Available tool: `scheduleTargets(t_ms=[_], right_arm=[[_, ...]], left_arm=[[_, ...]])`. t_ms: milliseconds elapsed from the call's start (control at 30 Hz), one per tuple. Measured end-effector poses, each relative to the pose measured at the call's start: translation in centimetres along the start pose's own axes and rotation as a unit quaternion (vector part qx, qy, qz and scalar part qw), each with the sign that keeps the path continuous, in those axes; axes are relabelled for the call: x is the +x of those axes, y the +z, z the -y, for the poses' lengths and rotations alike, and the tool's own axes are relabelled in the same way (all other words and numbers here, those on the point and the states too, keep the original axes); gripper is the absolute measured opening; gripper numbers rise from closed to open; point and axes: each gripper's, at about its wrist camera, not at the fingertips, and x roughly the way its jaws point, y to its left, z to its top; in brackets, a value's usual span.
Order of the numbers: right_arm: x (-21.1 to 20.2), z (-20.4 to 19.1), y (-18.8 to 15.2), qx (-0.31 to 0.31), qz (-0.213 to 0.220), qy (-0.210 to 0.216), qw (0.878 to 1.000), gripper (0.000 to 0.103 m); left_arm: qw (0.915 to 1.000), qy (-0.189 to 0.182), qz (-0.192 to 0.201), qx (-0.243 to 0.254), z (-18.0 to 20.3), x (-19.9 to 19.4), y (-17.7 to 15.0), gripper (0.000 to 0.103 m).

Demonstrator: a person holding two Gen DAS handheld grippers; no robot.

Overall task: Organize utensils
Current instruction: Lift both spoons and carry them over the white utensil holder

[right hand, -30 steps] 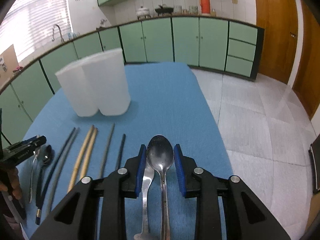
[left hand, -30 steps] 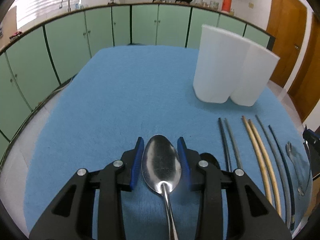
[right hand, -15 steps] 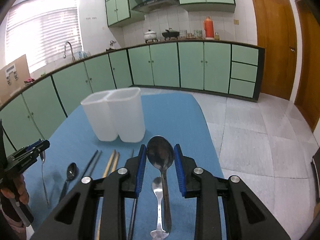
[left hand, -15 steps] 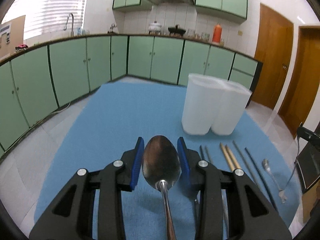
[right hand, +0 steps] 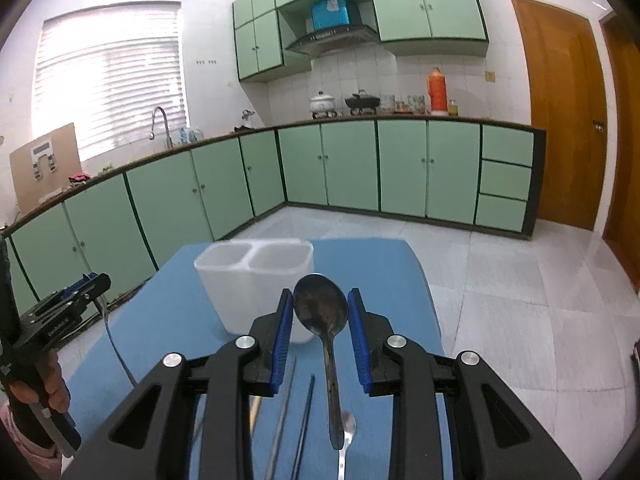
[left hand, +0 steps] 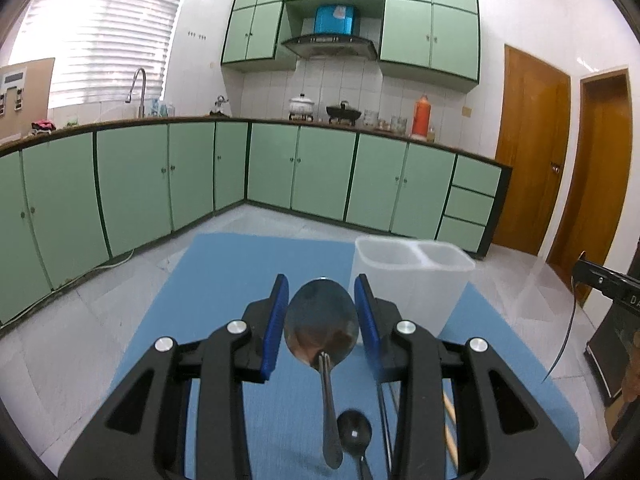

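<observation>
My left gripper (left hand: 321, 310) is shut on a large steel spoon (left hand: 321, 322), bowl forward, handle hanging down, lifted above the blue table mat (left hand: 240, 272). My right gripper (right hand: 320, 312) is shut on another steel spoon (right hand: 320, 306), also lifted. The white two-compartment holder (left hand: 412, 276) stands ahead and right of the left gripper; in the right wrist view the holder (right hand: 240, 280) is ahead and left. Below on the mat lie a black spoon (left hand: 354, 432), dark chopsticks (right hand: 304, 420), a wooden chopstick (left hand: 450, 432) and a small steel spoon (right hand: 347, 428).
The mat's edges drop to a tiled floor (right hand: 520, 300) on all sides. Green kitchen cabinets (left hand: 320, 176) run along the back walls. The other gripper shows at the right edge of the left wrist view (left hand: 608, 284) and at the left edge of the right wrist view (right hand: 60, 312).
Both grippers have risen from the mat and tilted up, each carrying its spoon. The holder now sits lower in both views and its open top shows.
</observation>
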Motion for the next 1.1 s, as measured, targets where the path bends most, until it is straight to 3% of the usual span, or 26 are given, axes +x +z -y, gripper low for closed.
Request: scheduleTargets(t_ms=[367, 633, 833, 1100], right_arm=[[1.6, -1.9, 7.7, -0.019, 0.060, 0.030, 0.998, 0.028], [7.7, -2.8, 11.8, 0.004, 0.086, 0.057, 0.995, 0.028], [12.7, -2.9, 11.4, 0.017, 0.070, 0.071, 0.995, 0.028], [17.3, -2.3, 8.1, 0.023, 0.020, 0.069, 0.997, 0.028]], left_arm=[[0.9971, -0.026, 0.070, 0.010, 2.2, 1.3, 7.3, 0.033], [0.9926, -0.042, 0.112, 0.019, 5.8, 6.3, 12.1, 0.033], [0.9944, -0.033, 0.097, 0.025, 6.5, 11.9, 12.0, 0.033], [0.9978, -0.033, 0.045, 0.035, 5.7, 16.5, 8.8, 0.033]])
